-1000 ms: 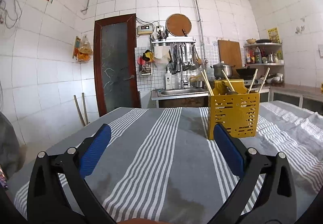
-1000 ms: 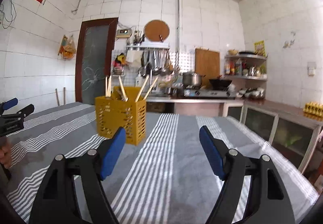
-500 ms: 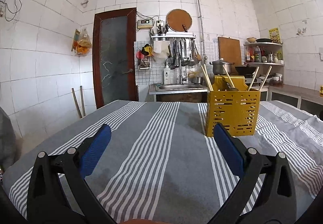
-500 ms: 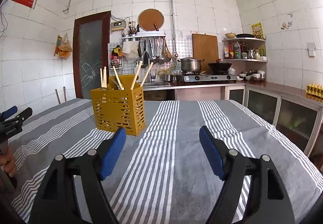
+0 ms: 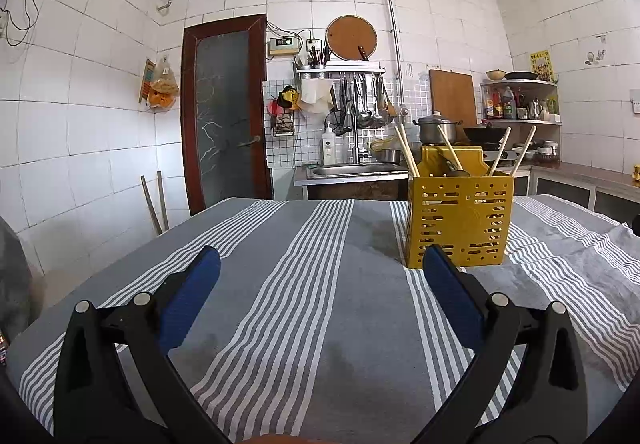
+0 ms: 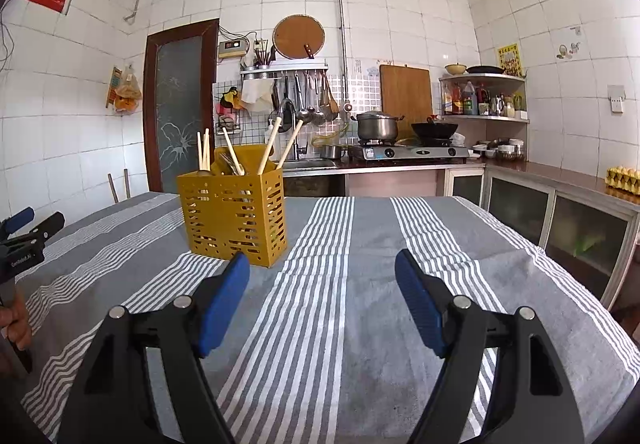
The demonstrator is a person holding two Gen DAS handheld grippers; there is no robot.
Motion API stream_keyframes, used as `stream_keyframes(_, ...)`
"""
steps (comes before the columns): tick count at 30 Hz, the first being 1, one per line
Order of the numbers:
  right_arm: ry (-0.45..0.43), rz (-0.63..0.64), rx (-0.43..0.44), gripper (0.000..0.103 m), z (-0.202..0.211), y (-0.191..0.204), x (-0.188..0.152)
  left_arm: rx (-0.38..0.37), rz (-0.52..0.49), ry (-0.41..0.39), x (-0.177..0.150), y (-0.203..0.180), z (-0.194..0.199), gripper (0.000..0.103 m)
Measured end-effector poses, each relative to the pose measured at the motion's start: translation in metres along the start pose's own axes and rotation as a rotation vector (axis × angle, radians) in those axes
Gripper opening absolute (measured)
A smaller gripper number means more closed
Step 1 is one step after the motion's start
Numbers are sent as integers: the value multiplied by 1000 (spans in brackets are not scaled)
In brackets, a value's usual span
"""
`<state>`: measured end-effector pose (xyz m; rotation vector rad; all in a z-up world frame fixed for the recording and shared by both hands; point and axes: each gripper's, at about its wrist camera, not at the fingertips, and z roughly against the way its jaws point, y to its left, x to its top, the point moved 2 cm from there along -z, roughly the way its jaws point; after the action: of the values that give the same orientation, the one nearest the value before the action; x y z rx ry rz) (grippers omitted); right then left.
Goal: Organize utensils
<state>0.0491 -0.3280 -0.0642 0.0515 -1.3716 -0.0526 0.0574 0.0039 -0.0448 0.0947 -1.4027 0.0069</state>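
Observation:
A yellow slotted utensil holder [image 5: 460, 218] [image 6: 236, 218] stands upright on the striped grey tablecloth [image 5: 320, 284] [image 6: 360, 244]. Several wooden chopsticks [image 5: 406, 152] [image 6: 269, 146] and some dark utensil handles stick out of its top. My left gripper [image 5: 320, 264] hovers open over the cloth, short of the holder, which lies ahead to its right. My right gripper [image 6: 322, 270] is open too, with the holder ahead to its left. Nothing sits between either pair of blue pads. The left gripper [image 6: 20, 224] also shows at the left edge of the right wrist view, held by a hand [image 6: 16, 320].
Behind the table are a sink counter [image 5: 352, 170], a hanging utensil rack [image 5: 356, 100], a gas stove with a pot [image 6: 378, 126] and wok [image 6: 434, 130], and low cabinets [image 6: 560, 212] along the right. A brown door [image 5: 224, 112] is at the back left.
Both views have tilted up a little and levelled, so the holder sits lower in frame. The grippers stay open and the holder has not moved.

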Motion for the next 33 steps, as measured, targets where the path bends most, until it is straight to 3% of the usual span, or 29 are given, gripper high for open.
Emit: stream_keyframes(33,1,-17,-7,74,1,-2,-1,4,-7,7,0,-3,-3,98)
